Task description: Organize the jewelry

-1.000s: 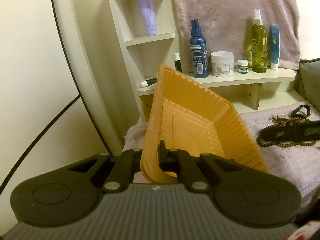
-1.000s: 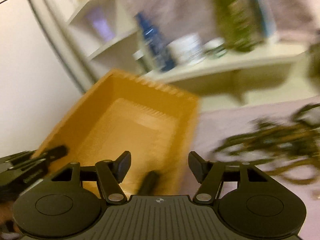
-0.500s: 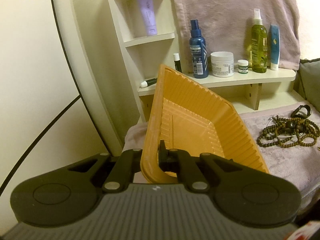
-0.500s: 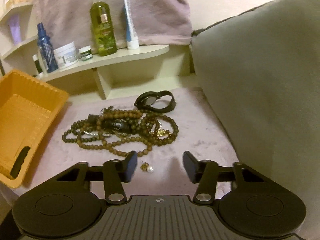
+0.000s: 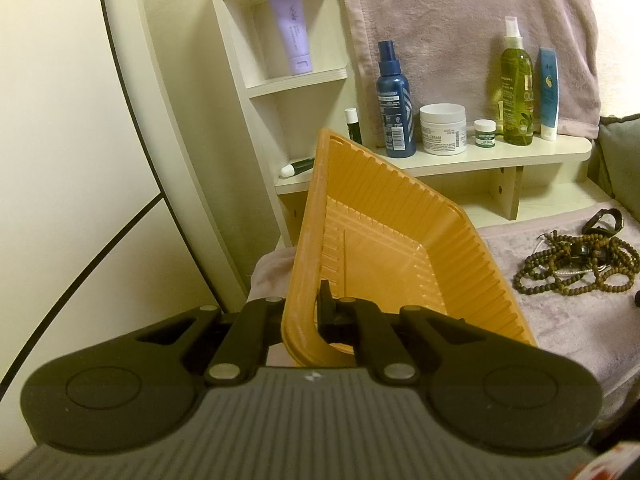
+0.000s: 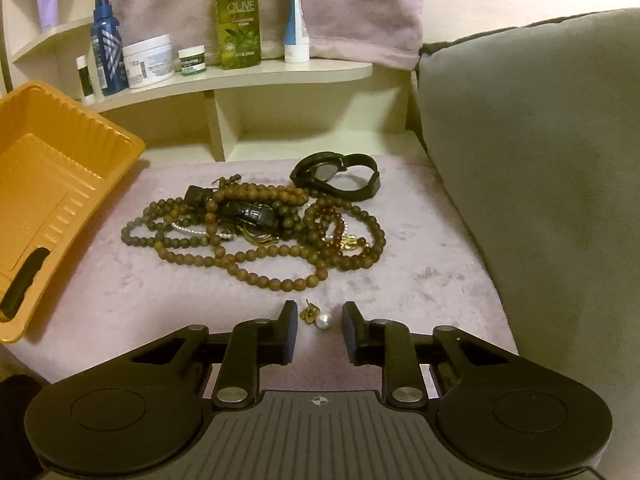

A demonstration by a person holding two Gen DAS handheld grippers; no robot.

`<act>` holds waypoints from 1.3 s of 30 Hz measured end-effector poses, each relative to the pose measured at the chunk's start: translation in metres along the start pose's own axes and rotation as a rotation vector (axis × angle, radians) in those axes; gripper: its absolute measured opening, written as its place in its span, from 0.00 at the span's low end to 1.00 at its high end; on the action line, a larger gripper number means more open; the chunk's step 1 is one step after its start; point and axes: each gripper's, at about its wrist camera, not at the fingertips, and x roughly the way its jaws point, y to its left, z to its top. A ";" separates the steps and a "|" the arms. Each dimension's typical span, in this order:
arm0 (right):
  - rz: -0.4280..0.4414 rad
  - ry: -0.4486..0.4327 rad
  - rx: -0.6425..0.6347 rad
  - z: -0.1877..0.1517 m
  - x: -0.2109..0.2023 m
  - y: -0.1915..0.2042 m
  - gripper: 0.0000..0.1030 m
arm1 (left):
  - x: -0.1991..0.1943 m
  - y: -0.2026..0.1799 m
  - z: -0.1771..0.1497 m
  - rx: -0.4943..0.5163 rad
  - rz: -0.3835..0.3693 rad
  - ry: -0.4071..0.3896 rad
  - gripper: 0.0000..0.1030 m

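Note:
My left gripper is shut on the near rim of an orange plastic tray, which it holds tilted. That tray sits at the left in the right wrist view, with a black finger inside it. On the mauve cloth lies a tangle of brown bead necklaces with a black wristwatch behind it. A small pearl earring with a gold part lies in front of the pile. My right gripper straddles the earring; its jaws are closing and the pads do not touch it.
A white shelf behind the cloth carries a blue spray bottle, a white cream jar, a green oil bottle and a tube. A grey cushion rises on the right. A pink towel hangs at the back.
My right gripper swung from over the tray to the jewelry, came down around the earring, and its jaws narrowed. The left gripper and the tray stayed still.

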 end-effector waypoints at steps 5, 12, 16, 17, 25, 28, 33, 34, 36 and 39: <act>-0.007 -0.008 -0.003 0.000 -0.001 0.000 0.12 | 0.000 0.001 0.000 -0.002 -0.002 0.001 0.04; 0.018 -0.047 -0.027 0.010 -0.013 0.009 0.12 | 0.002 0.003 0.000 -0.005 -0.006 0.001 0.04; 0.145 -0.085 -0.042 0.029 -0.027 0.033 0.12 | 0.003 0.004 -0.001 -0.007 -0.006 0.000 0.04; 0.196 -0.095 -0.052 0.034 -0.030 0.042 0.12 | 0.003 0.004 -0.001 -0.007 -0.007 -0.001 0.04; 0.506 -0.107 -0.218 0.040 -0.031 0.138 0.12 | 0.004 0.005 -0.001 -0.014 -0.010 0.001 0.04; 0.541 -0.093 -0.261 0.036 -0.025 0.162 0.12 | 0.003 0.005 -0.001 -0.016 -0.010 0.000 0.04; 0.571 -0.073 -0.274 0.034 -0.017 0.174 0.12 | 0.004 0.006 -0.002 -0.021 -0.013 0.001 0.04; 0.574 -0.073 -0.277 0.033 -0.017 0.176 0.12 | 0.004 0.007 -0.003 -0.022 -0.013 0.001 0.04; 0.587 -0.076 -0.270 0.034 -0.015 0.175 0.12 | 0.004 0.006 -0.003 -0.024 -0.012 0.001 0.04; 0.647 -0.080 -0.256 0.037 -0.013 0.176 0.27 | 0.005 0.007 -0.003 -0.026 -0.013 0.002 0.04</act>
